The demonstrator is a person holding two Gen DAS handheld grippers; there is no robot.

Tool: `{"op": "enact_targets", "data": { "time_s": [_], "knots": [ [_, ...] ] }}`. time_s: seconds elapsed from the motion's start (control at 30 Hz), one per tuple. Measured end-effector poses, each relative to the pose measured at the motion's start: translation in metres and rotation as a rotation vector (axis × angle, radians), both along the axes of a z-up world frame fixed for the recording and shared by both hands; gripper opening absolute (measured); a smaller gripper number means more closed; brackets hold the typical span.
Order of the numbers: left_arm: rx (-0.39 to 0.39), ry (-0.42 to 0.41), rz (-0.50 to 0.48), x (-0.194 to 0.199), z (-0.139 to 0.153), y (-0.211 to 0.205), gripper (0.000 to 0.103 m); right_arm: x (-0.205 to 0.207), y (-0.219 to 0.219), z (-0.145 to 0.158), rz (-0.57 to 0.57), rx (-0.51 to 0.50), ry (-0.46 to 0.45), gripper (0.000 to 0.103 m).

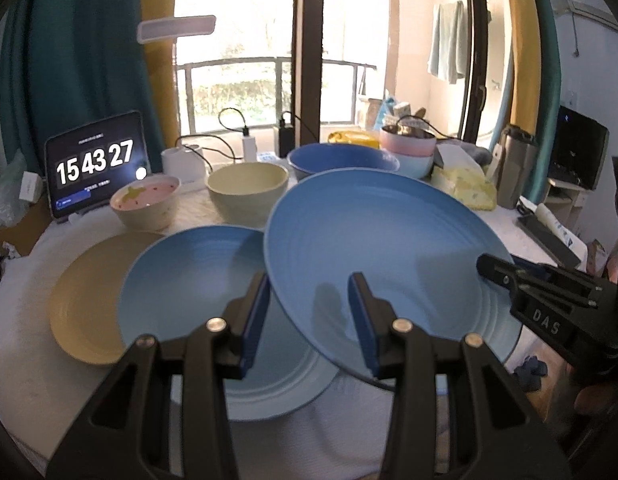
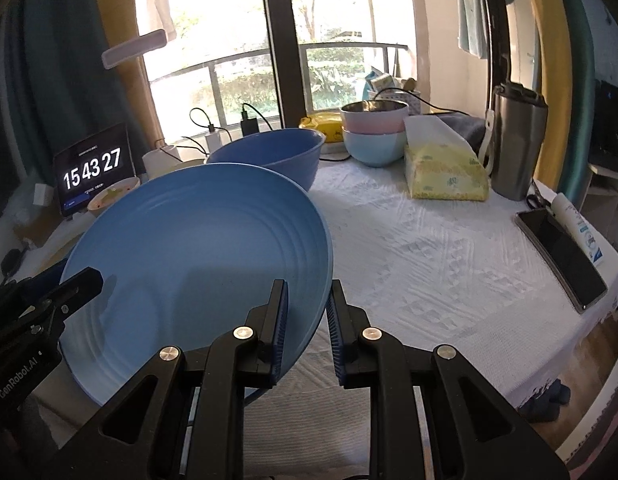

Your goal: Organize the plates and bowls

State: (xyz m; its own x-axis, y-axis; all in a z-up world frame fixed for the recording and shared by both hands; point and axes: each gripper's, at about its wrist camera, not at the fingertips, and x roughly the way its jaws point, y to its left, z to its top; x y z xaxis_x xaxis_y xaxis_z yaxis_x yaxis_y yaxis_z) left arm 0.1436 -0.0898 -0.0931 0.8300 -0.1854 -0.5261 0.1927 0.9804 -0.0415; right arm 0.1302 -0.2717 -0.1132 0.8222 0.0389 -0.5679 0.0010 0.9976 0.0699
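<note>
The near edge of the raised blue plate (image 1: pixel 373 256) is cut off behind the left tongs (image 1: pixel 311 312) in the left wrist view, so whether any blue pad actually presses the plate there cannot be told. The second blue plate (image 1: pixel 189 280) beneath it is partly covered by the raised one and by the tongs' black arms. The tan plate (image 1: pixel 83 300) shows only its left part; the rest runs under the second blue plate. In the right wrist view both lower plates are hidden behind the raised blue plate (image 2: pixel 197 264), and the patterned bowl (image 2: pixel 111 196) is only a sliver beside the clock tablet (image 2: pixel 94 168).

The raised plate is tilted, lifted off the white cloth of the counter (image 2: pixel 429 248). The right tongs (image 2: pixel 307 312) straddle its right rim — one pad over the upper face, one under the edge — and appear clamped on it. The left tongs stand open, their right finger lying over the plate's near face, their left finger above the second blue plate.

Counted: three plates — two blue, one tan. Bowls in the left wrist view: a patterned bowl (image 1: pixel 147 202), a cream bowl (image 1: pixel 247 190) and a dark blue bowl (image 1: pixel 341 160) in a row behind the plates, and a pink bowl (image 1: pixel 407 142) nested in a pale blue bowl (image 1: pixel 417 164) at the back. A tissue box (image 2: pixel 445 176), a steel tumbler (image 2: pixel 515 140) and a phone (image 2: pixel 561 258) sit to the right.
</note>
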Motion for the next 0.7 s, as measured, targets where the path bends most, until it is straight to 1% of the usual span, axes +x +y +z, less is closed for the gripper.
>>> {"op": "enact_targets", "data": {
  "time_s": [0.23, 0.43, 0.7],
  "knots": [
    [-0.009, -0.018, 0.037, -0.004, 0.005, 0.022, 0.042, 0.001, 0.022, 0.005, 0.033, -0.012, -0.002, 0.021],
    [0.021, -0.036, 0.091, -0.008, 0.006, 0.042, 0.042, 0.006, 0.045, 0.005, 0.079, -0.013, 0.002, 0.021],
    [0.03, -0.017, 0.149, -0.005, -0.002, 0.069, 0.042, 0.019, 0.075, -0.003, 0.132, -0.017, 0.028, 0.021]
  ]
}}
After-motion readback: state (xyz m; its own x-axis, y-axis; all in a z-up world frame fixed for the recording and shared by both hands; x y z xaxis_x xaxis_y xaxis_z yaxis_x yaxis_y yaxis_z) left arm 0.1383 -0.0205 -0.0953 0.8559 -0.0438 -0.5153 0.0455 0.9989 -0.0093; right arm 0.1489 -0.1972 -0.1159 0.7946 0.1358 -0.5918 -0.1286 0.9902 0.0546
